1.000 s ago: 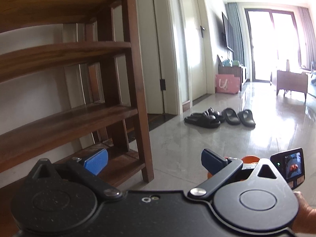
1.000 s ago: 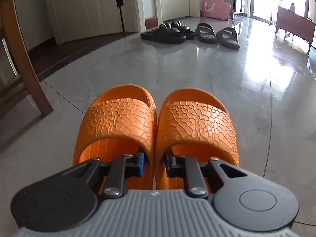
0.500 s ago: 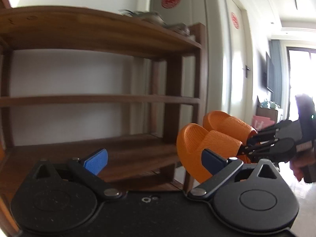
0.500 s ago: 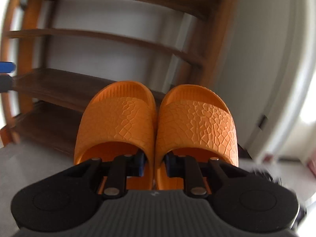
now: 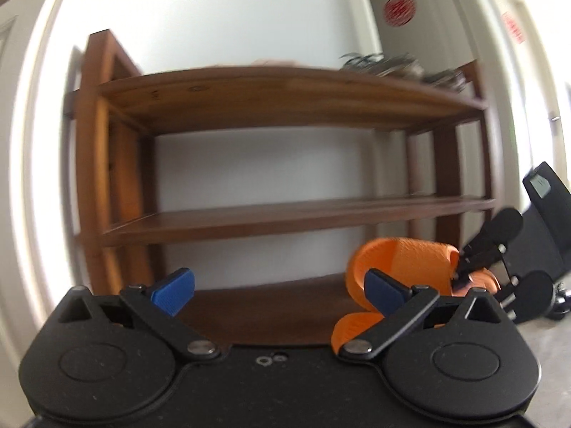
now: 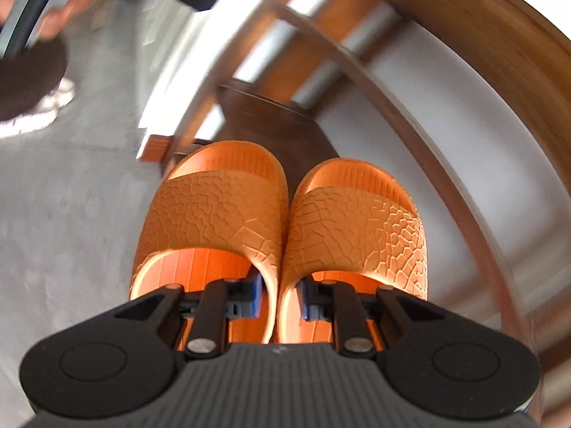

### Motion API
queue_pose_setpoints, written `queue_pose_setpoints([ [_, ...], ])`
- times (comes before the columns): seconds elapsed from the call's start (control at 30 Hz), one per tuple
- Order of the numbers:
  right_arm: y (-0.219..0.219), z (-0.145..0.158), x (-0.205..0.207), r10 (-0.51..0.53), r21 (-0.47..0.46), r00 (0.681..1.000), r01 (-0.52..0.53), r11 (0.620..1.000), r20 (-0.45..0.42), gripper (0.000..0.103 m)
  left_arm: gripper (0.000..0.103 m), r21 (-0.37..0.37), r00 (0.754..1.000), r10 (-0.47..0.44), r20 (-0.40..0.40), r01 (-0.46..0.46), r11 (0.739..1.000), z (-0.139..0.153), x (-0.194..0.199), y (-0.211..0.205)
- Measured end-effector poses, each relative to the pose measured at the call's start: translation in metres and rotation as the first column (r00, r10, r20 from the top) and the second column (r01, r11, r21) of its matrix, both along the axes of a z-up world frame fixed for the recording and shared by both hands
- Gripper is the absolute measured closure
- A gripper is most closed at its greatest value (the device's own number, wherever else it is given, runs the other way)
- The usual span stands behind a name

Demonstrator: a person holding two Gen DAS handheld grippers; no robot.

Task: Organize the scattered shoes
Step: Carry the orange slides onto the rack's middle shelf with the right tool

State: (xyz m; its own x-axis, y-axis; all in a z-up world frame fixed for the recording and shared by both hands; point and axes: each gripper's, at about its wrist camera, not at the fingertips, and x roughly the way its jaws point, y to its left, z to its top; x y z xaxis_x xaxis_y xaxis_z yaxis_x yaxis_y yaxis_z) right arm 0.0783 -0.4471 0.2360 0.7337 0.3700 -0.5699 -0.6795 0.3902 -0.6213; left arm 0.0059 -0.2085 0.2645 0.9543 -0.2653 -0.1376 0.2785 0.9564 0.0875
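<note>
Between right tongs (image 6: 278,294): orange slippers (image 6: 285,214) pinched (inner walls together); left tongs (image 5: 274,290) wide, empty.

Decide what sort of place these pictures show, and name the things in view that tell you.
Probably the entrance hall of a home. A wooden shoe rack stands against a white wall, a door with a red decoration is beside it, and the right gripper holds a pair of orange slippers.

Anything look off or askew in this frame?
Nothing stands out. The right gripper pinches the orange slippers together by their inner walls, side by side and even, in front of the wooden shoe rack. The left gripper is open, holding nothing. Rack shelves look level; blur hides fine detail.
</note>
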Motion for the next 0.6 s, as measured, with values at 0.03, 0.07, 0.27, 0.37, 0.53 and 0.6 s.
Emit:
queue_pose_setpoints([
  [0.03,0.004,-0.001,0.008,0.056,-0.045,0.998,-0.056,0.997,0.013,0.081,0.001,0.003,0.999,0.029,-0.019,-0.029,1.000,0.000,-0.001,-0.003],
  [0.07,0.008,-0.003,0.017,0.124,-0.103,0.992,-0.121,0.987,0.025,0.081,0.001,0.005,0.997,0.063,-0.043,-0.063,0.998,0.001,-0.001,-0.008],
  [0.27,0.038,-0.013,0.069,0.401,-0.387,0.916,-0.369,0.845,0.002,0.081,0.001,-0.008,0.970,0.203,-0.137,-0.206,0.978,-0.005,-0.015,-0.030],
  [0.37,0.048,-0.027,0.093,0.451,-0.471,0.892,-0.403,0.785,-0.011,0.081,0.001,-0.009,0.953,0.248,-0.175,-0.253,0.967,-0.011,-0.021,-0.039],
  [0.53,0.047,-0.044,0.101,0.490,-0.523,0.869,-0.384,0.761,0.075,0.069,0.001,-0.033,0.934,0.295,-0.200,-0.307,0.951,-0.020,-0.022,-0.045],
  [0.6,0.047,-0.063,0.101,0.498,-0.575,0.849,-0.322,0.752,0.176,0.065,0.001,-0.049,0.934,0.292,-0.204,-0.308,0.950,-0.024,-0.018,-0.049],
])
